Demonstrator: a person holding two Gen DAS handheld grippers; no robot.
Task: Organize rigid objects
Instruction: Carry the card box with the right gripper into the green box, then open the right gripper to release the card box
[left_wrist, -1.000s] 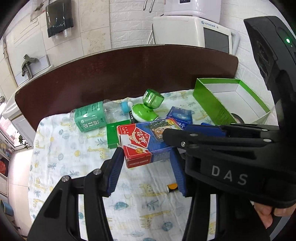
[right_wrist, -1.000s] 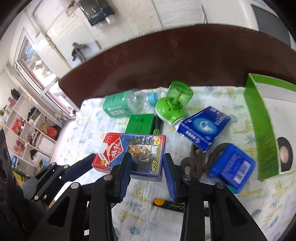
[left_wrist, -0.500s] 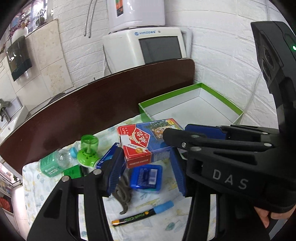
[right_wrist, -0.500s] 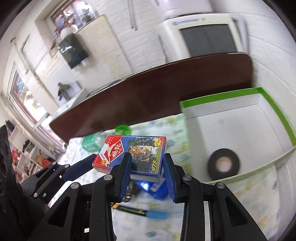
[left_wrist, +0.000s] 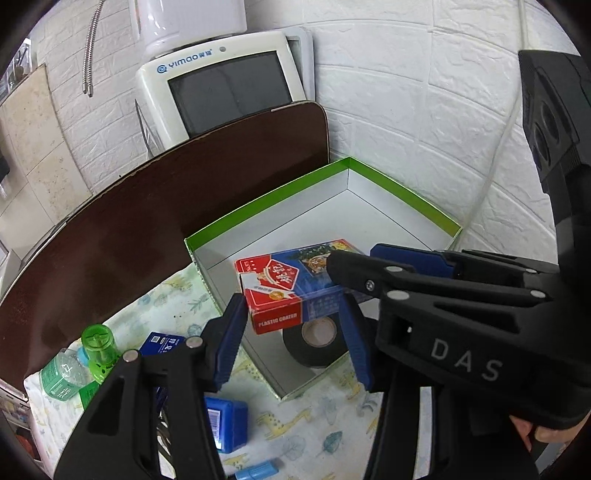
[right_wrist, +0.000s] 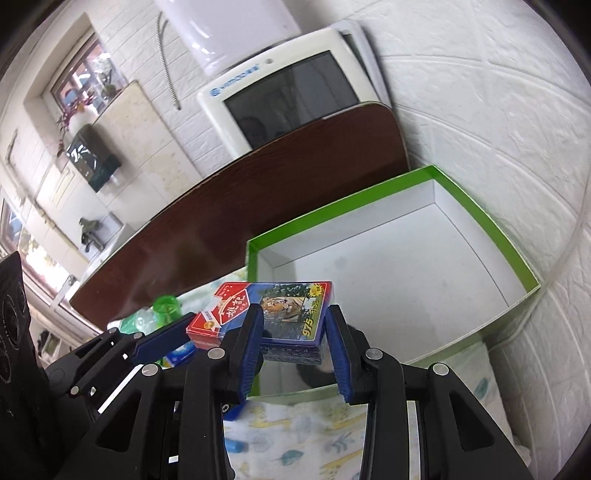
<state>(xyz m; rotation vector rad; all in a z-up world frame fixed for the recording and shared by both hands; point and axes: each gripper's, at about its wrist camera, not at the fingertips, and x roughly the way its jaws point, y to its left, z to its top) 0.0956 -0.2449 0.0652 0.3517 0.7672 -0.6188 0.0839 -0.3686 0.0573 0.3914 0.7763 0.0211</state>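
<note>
A red and blue playing-card box (left_wrist: 280, 291) with a tiger picture hangs in the air, held from two sides. My left gripper (left_wrist: 291, 314) is shut on its red end. My right gripper (right_wrist: 295, 321) is shut on its blue end (right_wrist: 295, 306); its arm reaches in from the right in the left wrist view. The card box hovers over the near left corner of a white box with a green rim (left_wrist: 402, 192). A black tape roll (left_wrist: 317, 347) lies in that box, right under the cards. The far part of the green-rimmed box (right_wrist: 480, 210) is bare.
On the giraffe-print cloth (left_wrist: 314, 435) to the left lie a green plastic gadget (left_wrist: 96, 343), a green-labelled bottle (left_wrist: 59, 376), two blue boxes (left_wrist: 225, 424) and a blue-capped pen (left_wrist: 258, 470). A dark brown tabletop (left_wrist: 147, 221), a white monitor (left_wrist: 229, 85) and a brick wall stand behind.
Both grippers have carried the card box to the right, from above the cloth and loose items to above the green-rimmed box. The grip on it has not changed.
</note>
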